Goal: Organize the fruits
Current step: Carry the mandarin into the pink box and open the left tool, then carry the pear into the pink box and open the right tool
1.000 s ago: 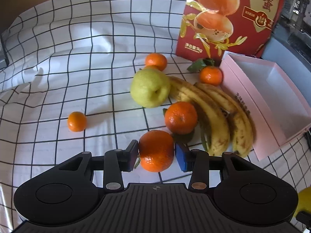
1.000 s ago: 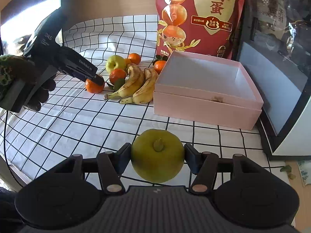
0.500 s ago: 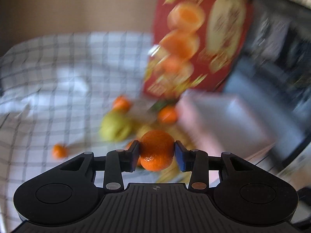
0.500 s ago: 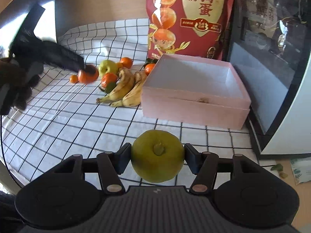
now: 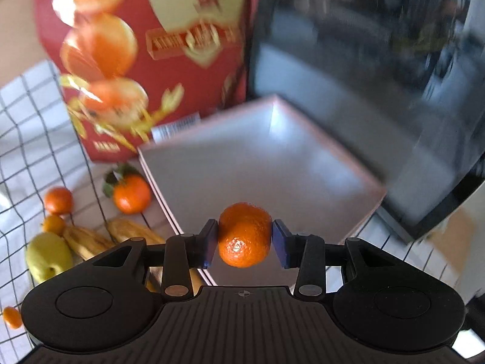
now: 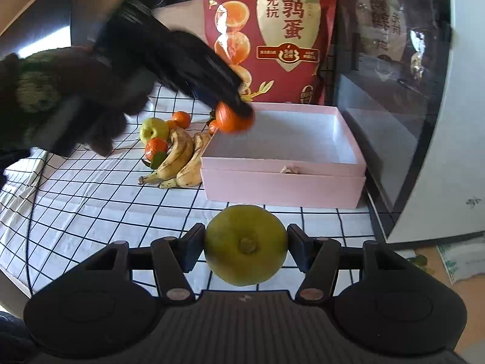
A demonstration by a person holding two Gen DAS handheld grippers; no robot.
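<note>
Carrying fruit to the pink box (image 6: 282,179): a mandarin (image 5: 245,234) in the left gripper (image 5: 245,242), a green pear (image 6: 246,245) in the right gripper (image 6: 246,247).

The left jaws clamp the mandarin over the box's open left edge; the right jaws grip the pear above the checked cloth (image 6: 91,200), just in front of the box. Bananas (image 6: 178,157), an apple (image 6: 153,129) and more mandarins lie left of it, below the red bag (image 6: 272,30).
</note>
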